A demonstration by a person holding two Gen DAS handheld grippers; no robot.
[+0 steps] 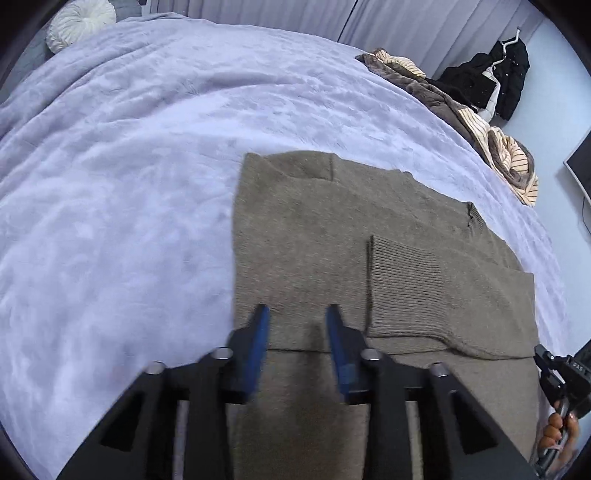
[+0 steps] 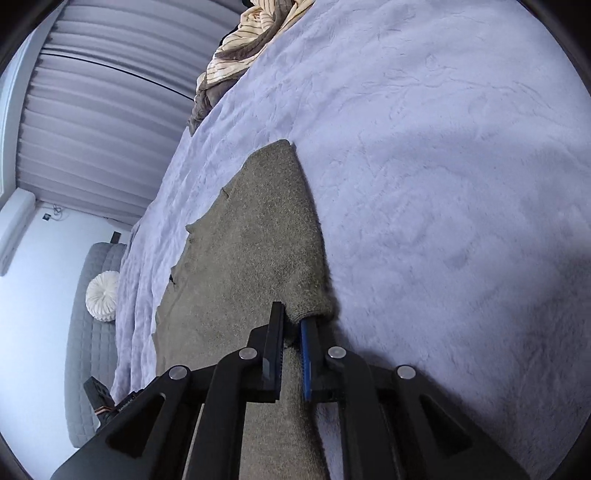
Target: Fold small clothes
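A taupe knit sweater (image 1: 314,229) lies flat on a lavender blanket (image 1: 129,184), with a ribbed sleeve (image 1: 413,291) folded across its body. My left gripper (image 1: 297,314) hovers over the sweater's near part, jaws apart, and the cloth lies under them, not pinched. In the right wrist view the same sweater (image 2: 251,240) stretches away, and my right gripper (image 2: 293,314) is shut on its near right edge, where the fabric bunches between the pads. The right gripper (image 1: 561,373) and the hand holding it also show at the lower right of the left wrist view.
A heap of striped and brown clothes (image 1: 498,147) lies along the bed's far right edge, with a black jacket on a hanger (image 1: 498,81) behind it. A round white cushion (image 1: 81,22) sits at the far left. Curtains (image 2: 92,110) hang beyond the bed.
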